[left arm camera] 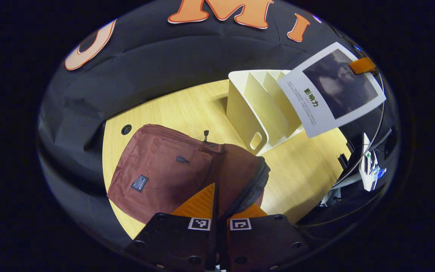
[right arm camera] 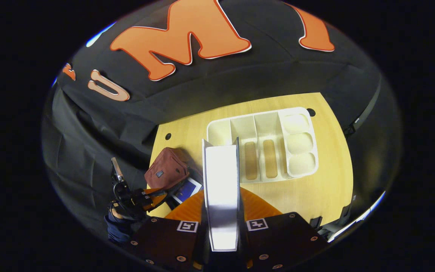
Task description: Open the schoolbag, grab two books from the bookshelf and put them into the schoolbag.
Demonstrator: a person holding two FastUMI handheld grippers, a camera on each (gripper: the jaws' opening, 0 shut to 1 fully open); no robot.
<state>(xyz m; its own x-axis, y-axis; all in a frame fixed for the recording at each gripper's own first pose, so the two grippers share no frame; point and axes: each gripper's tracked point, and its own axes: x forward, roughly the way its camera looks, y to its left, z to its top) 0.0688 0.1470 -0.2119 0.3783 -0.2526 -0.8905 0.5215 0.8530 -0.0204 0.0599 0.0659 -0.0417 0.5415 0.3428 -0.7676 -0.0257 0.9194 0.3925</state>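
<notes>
schoolbag (left arm camera: 164,173) lower left on table (left arm camera: 187,109); bookshelf (left arm camera: 257,113) upper right of it; book (left arm camera: 330,88) right of shelf.

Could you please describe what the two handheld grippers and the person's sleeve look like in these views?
Each gripper, left gripper and right gripper, has a dark, screw-studded body bearing two square black-and-white markers, with ridged fingers. The sleeve behind the distant gripper looks dark blue.

black hand-held gripper (left arm camera: 217,211), square markers, screws
</notes>
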